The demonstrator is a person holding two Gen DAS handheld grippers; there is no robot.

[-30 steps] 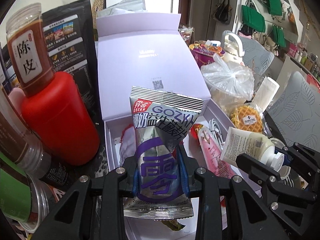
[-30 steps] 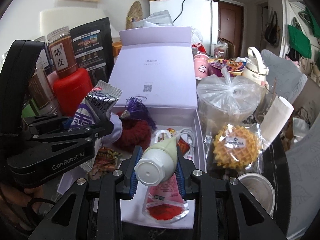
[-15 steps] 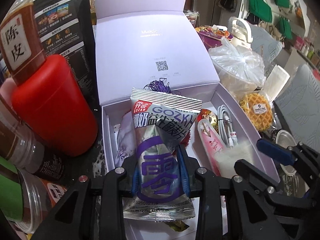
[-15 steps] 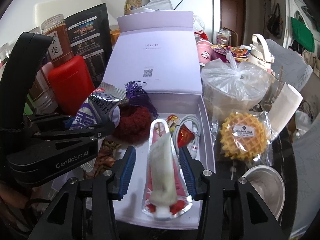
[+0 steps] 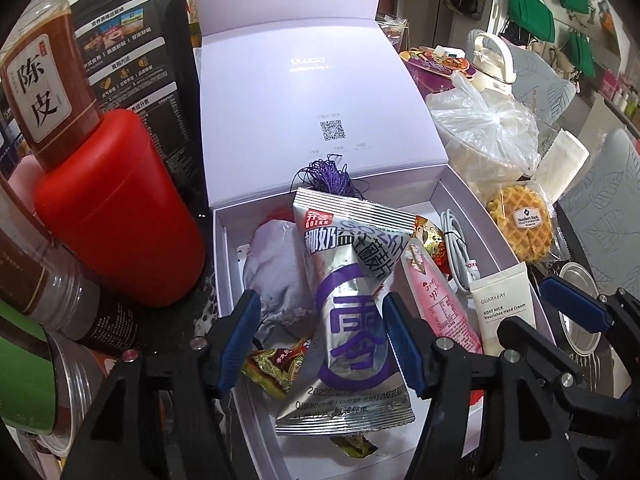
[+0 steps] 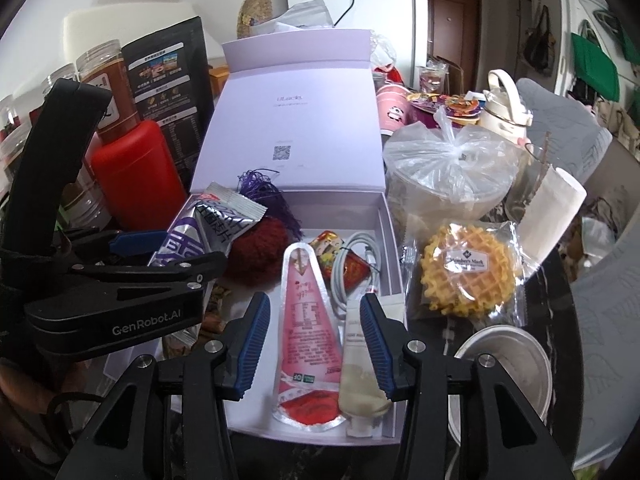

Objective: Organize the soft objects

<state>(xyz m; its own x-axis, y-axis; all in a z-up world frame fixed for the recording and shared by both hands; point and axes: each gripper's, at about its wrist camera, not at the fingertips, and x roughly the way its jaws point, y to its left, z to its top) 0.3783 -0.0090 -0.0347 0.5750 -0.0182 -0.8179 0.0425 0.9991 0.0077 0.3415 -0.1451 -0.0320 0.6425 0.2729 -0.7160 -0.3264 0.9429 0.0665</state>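
Left wrist view: left gripper [image 5: 320,344] jaws wide apart around light, crinkly, slippery foil snack packet [image 5: 352,300] inside lavender box [image 5: 224,264]; best pinched mid-body.

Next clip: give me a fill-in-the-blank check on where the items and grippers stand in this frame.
1. The left gripper has its jaws ___.
2. The silver snack packet lies in the lavender ___.
3. The hand cream tube lies directly right of the ___ pouch.
4. The box's lid stands ___.

Missing: open; box; pink; open
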